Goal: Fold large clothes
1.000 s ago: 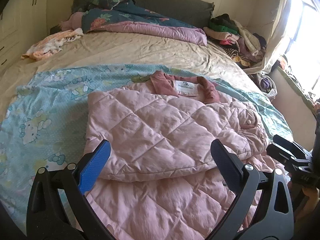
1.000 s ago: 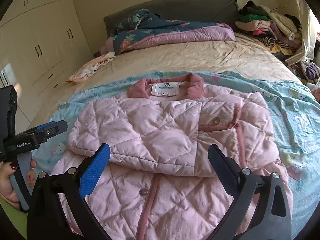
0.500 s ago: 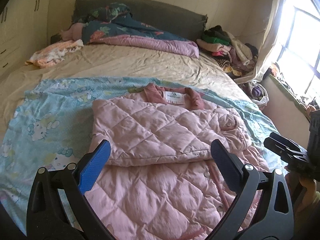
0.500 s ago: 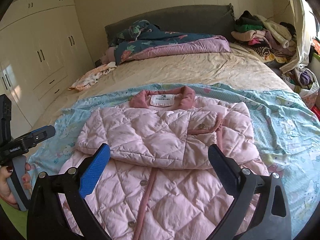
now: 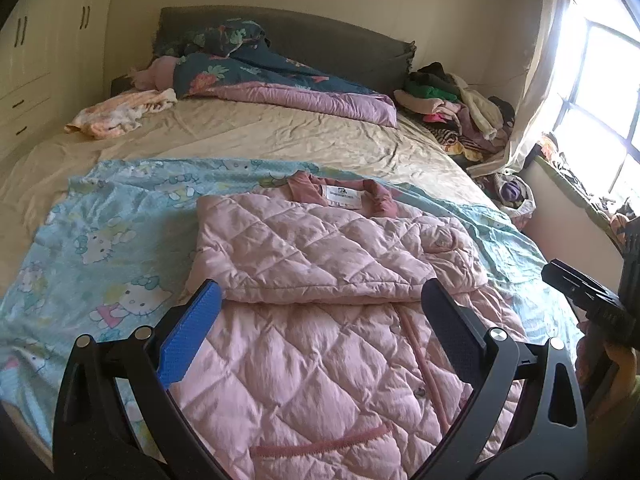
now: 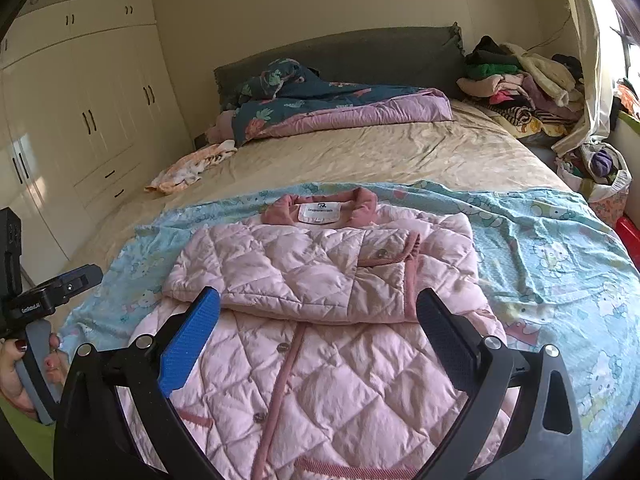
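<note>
A pink quilted jacket [image 5: 320, 288] lies front-up on a pale blue cartoon-print sheet [image 5: 100, 240] spread over the near half of a bed [image 5: 260, 136], both sleeves folded across its chest and its lower half not yet folded. Both tools hang above the hem end with nothing in them: the left tool [image 5: 320, 320] is released, its blue and black fingers spread wide, and the right tool [image 6: 320, 316] is likewise released, framing the lower edge of the folded sleeves.

The risk from here appears to lie in the padding. The fabric looks puffy and slick, so a shallow pinch at the hem could catch only the top layer, and the lift would then open the front placket rather than carry the whole lower half up. An uneven lift between the two sides would likely skew the fold. The crossed sleeves rest loose and could slide apart if dragged. The thin sheet beneath may also bunch and travel with the jacket.

The left tool points down the jacket's length toward the collar [image 5: 344, 196] from above the left side of the hem; the right tool does the same beside it. In the right wrist view a hand [image 6: 24, 368] grips the left tool's handle at the bed's edge.
</note>
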